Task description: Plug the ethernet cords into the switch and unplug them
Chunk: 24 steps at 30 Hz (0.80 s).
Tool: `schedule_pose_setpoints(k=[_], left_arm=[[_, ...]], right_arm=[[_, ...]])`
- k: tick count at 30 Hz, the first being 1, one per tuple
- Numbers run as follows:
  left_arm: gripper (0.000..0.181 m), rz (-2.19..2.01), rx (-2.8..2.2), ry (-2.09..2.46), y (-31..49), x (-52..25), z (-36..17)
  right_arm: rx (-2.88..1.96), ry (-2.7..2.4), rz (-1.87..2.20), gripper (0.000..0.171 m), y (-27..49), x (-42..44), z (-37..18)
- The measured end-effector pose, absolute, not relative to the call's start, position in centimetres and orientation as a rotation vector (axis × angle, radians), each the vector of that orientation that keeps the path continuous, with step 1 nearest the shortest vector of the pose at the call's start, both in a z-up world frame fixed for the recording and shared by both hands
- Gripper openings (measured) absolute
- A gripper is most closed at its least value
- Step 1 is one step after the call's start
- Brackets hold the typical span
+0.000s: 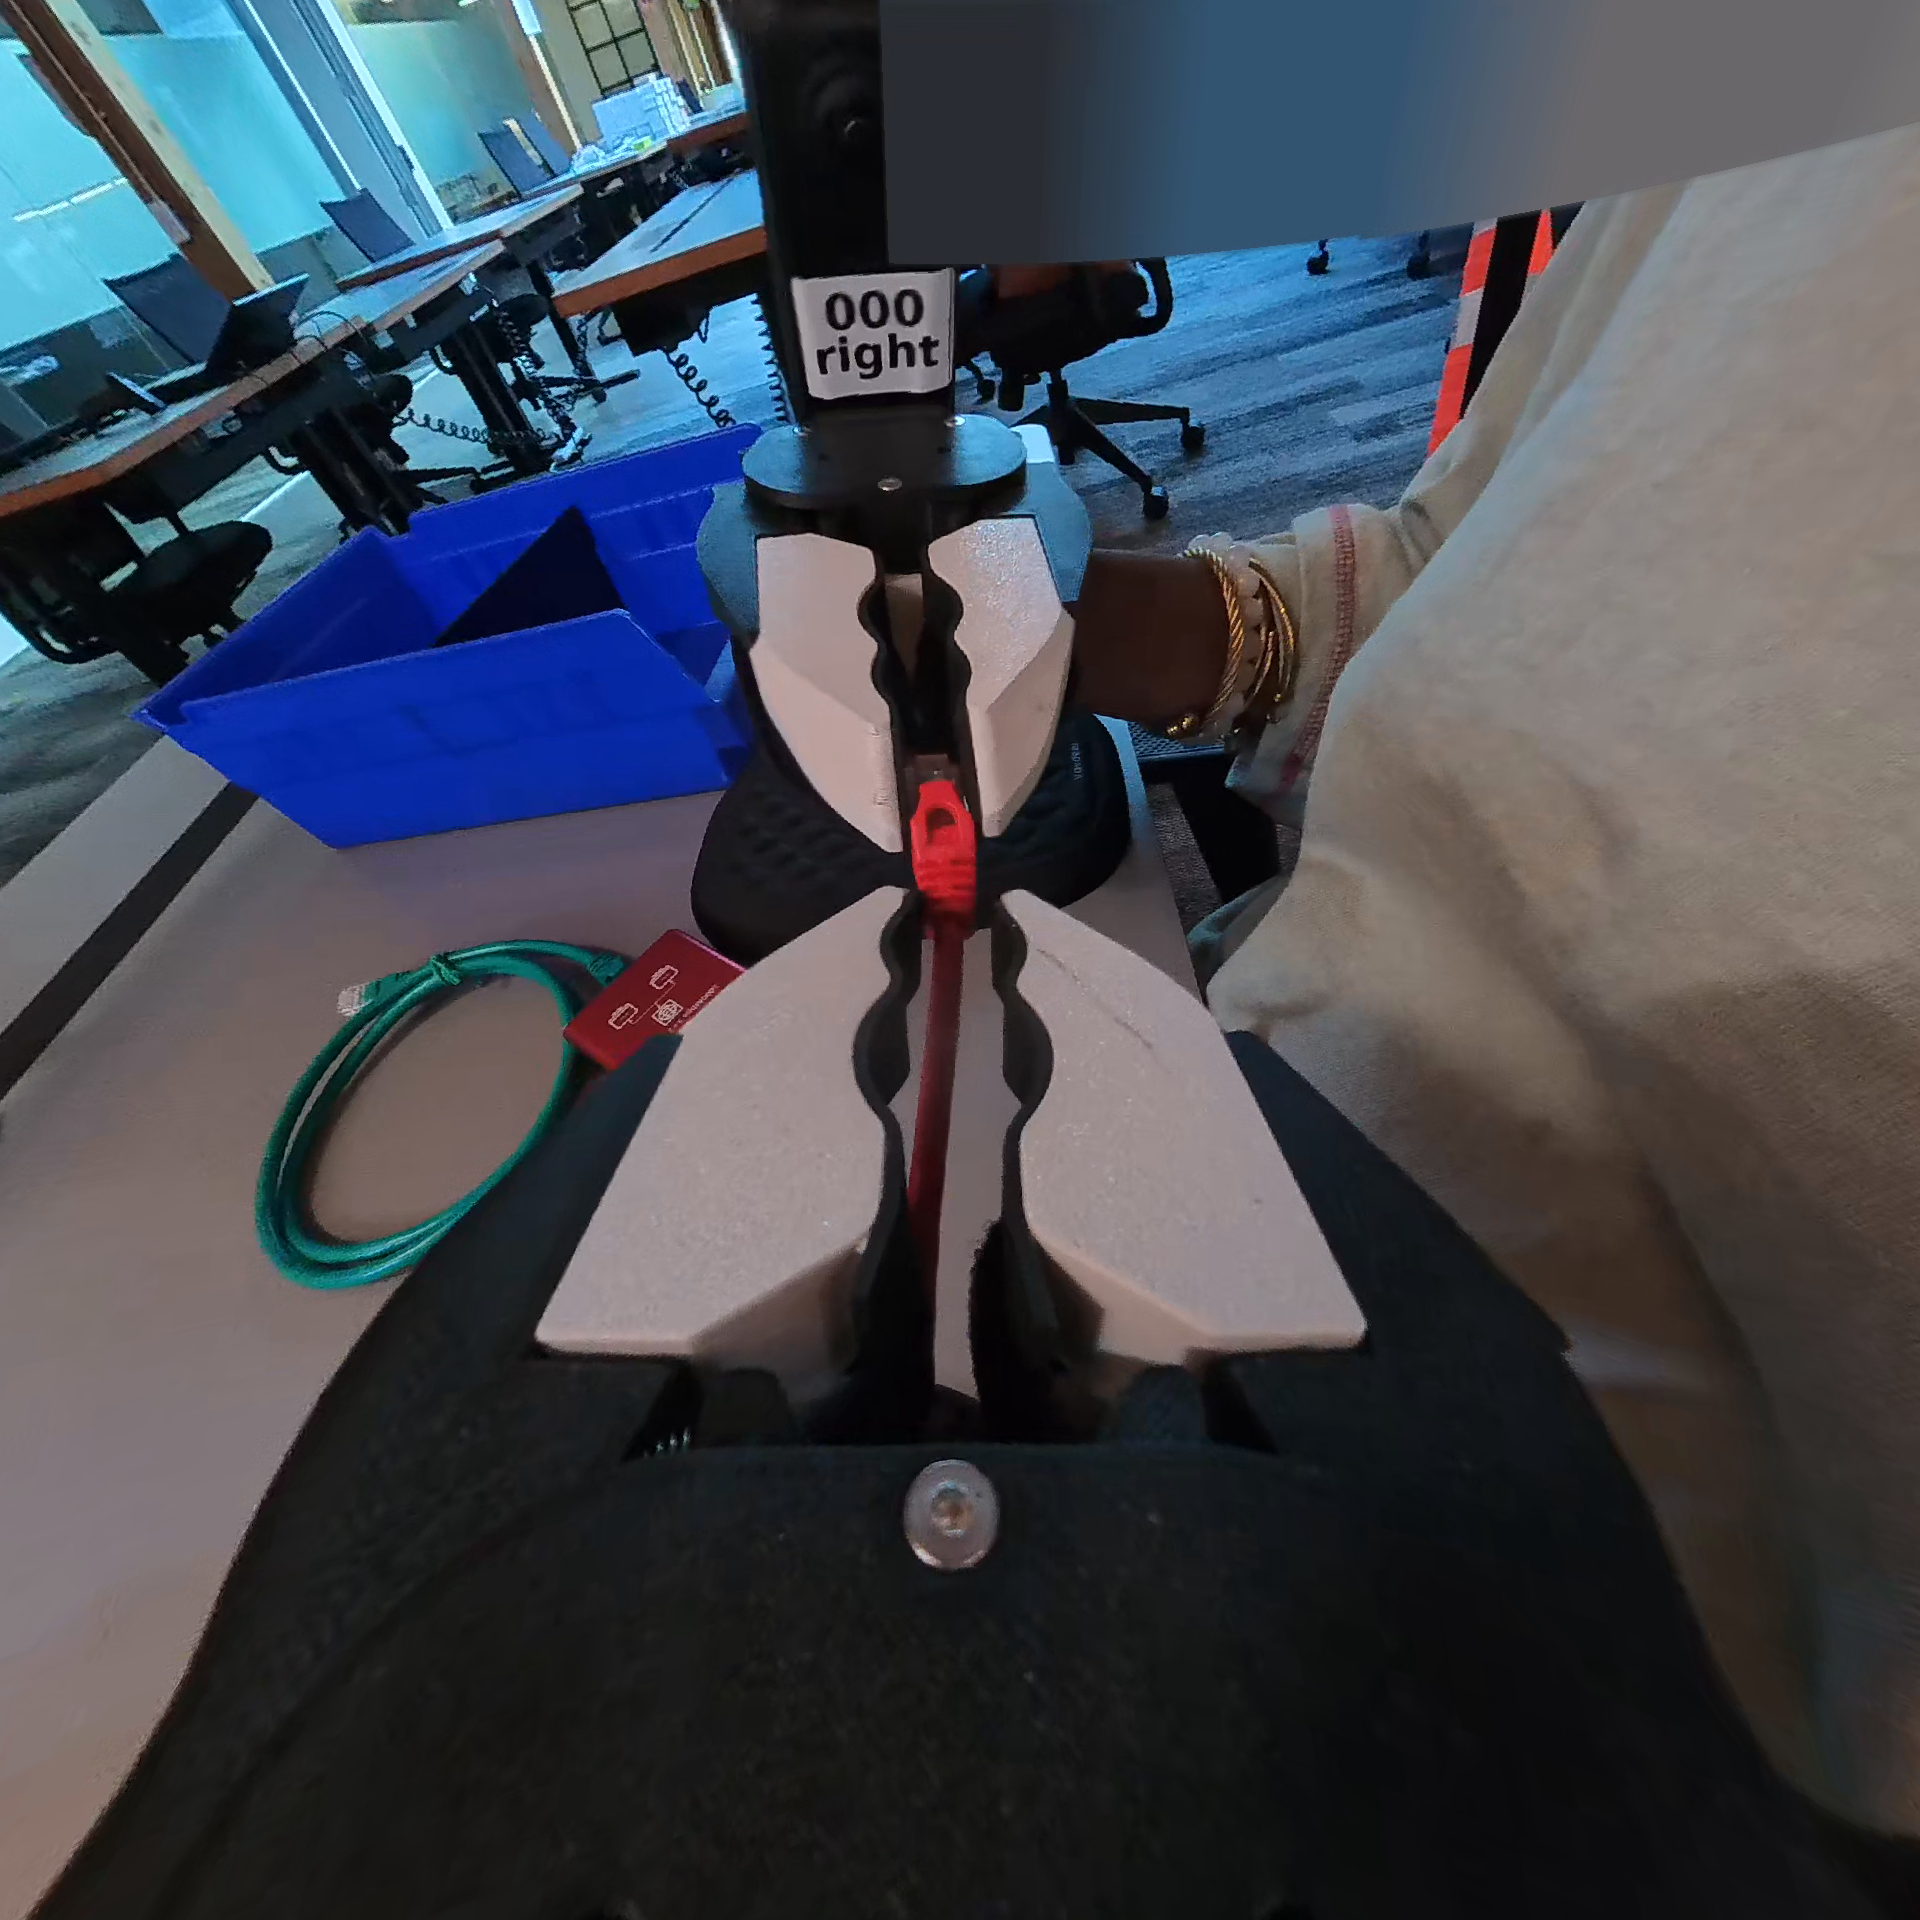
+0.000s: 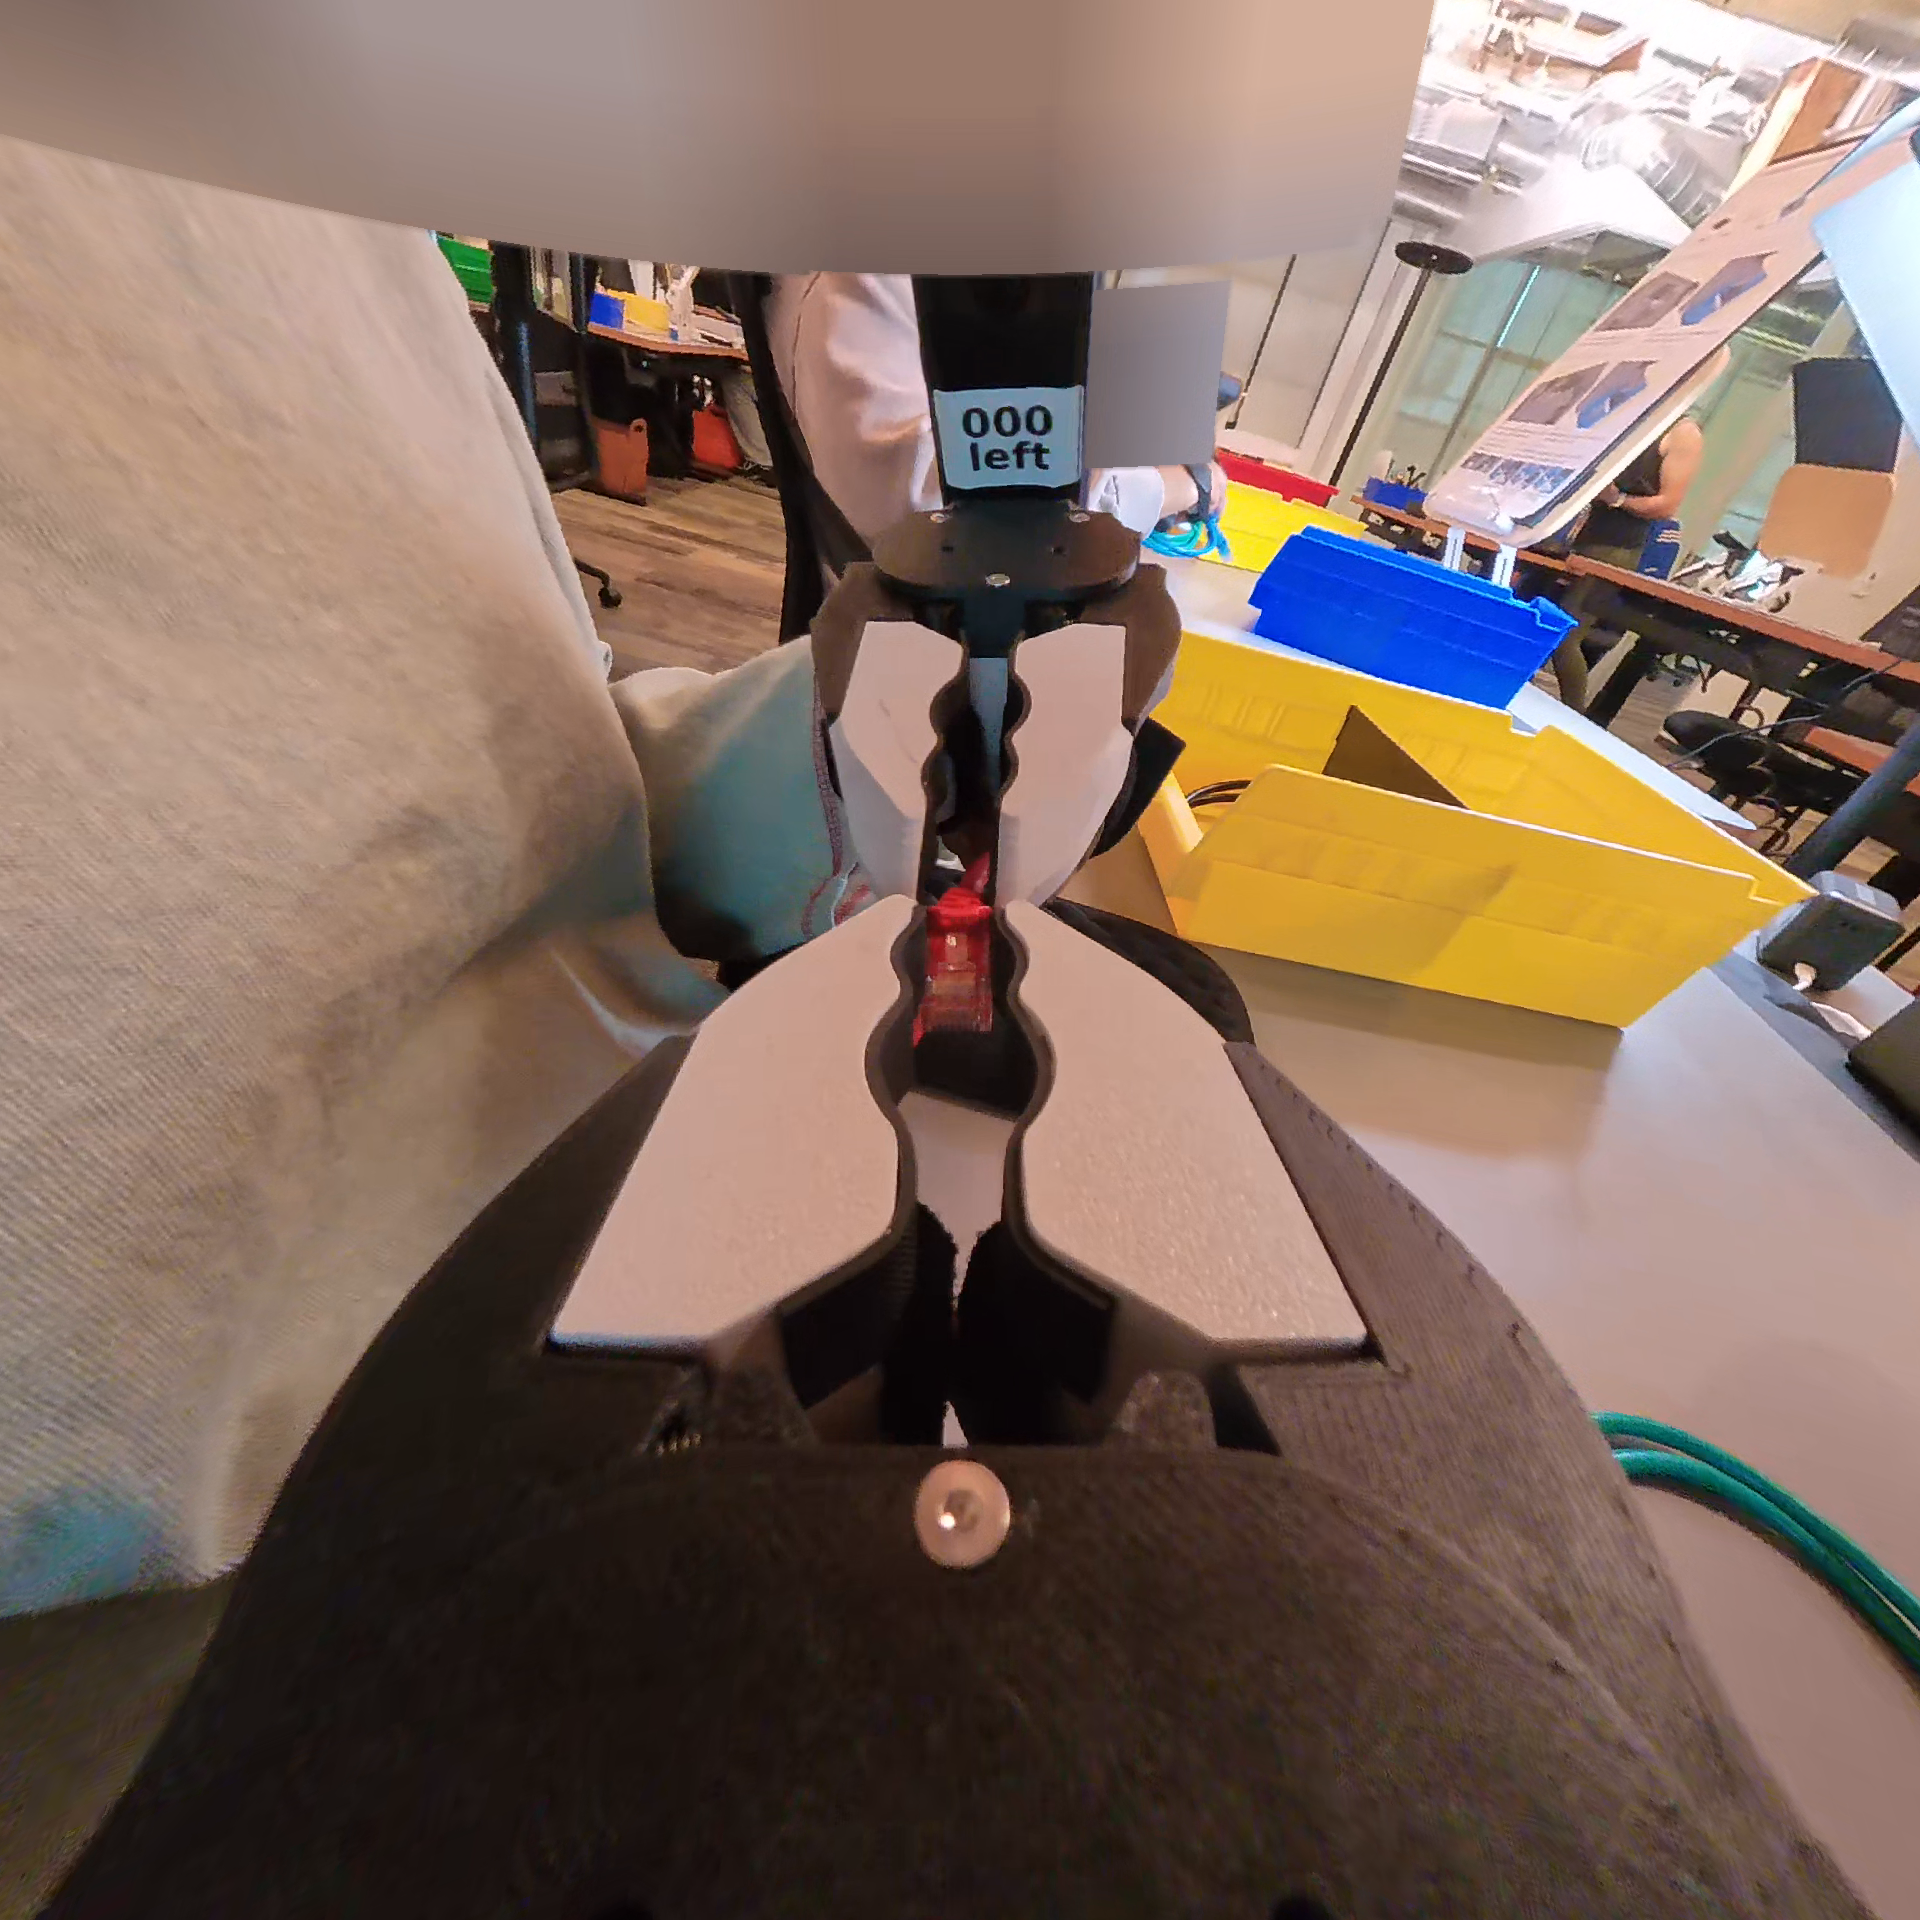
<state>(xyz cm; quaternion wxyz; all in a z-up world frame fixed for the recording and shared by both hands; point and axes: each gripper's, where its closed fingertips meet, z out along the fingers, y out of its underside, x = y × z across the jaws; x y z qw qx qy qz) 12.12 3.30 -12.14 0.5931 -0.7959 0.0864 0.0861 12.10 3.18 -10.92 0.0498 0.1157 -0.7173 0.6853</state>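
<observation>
Broadly, the scene is carried by a pale table (image 1: 156, 1351), and the small red box lying on it, taken to be the switch (image 1: 655, 997), is used here as the reference. A blue bin (image 1: 447, 717) stands beyond the switch. A yellow bin (image 2: 1455, 914) is seen only in the right wrist view, where the switch is out of frame. A coiled green cord (image 1: 416, 1101) lies just beside the switch, touching or nearly touching its edge. A dark mesh object (image 1: 790, 842), not identified, sits close behind the switch.

Above and to the right of the switch in the left wrist view, a red cord (image 1: 930, 1091) is held in the air between the two claws, which face each other tip to tip. Its long axis runs along the line joining them, roughly level and not aimed at the switch. The plug (image 2: 956, 977) points away from the left gripper (image 1: 940, 904) and into the right gripper (image 2: 958, 914).

The left gripper is clenched almost fully, its tips pinching the boot while the cable trails back between the fingers. The right gripper is likewise closed to a narrow gap, with the clear red plug seated between its fingers.

The cord is judged not yet plugged in. The plug would have to be turned down towards the switch, whose ports cannot be made out.
</observation>
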Motion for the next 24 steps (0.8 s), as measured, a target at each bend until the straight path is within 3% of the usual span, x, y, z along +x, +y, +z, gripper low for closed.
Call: schedule_pose_setpoints(k=[10,16,20,24], left_arm=[[0.01,0.231,-1.915,0.139,3.7,11.2,-12.5],[0.01,0.393,-1.925,-0.002,0.3,8.5,-11.5],[0.01,0.436,-1.919,-0.029,-0.6,7.9,-11.3],[0.01,0.432,-1.906,-0.033,-0.6,7.7,-11.4]], right_arm=[[0.329,-2.2,1.954,0.012,3.8,11.2,-11.3],[0.273,-2.541,1.159,0.06,9.0,7.0,-16.5],[0.368,-2.678,0.593,0.071,11.6,4.2,-18.0],[0.552,-2.798,0.463,0.08,10.0,1.9,-19.5]])
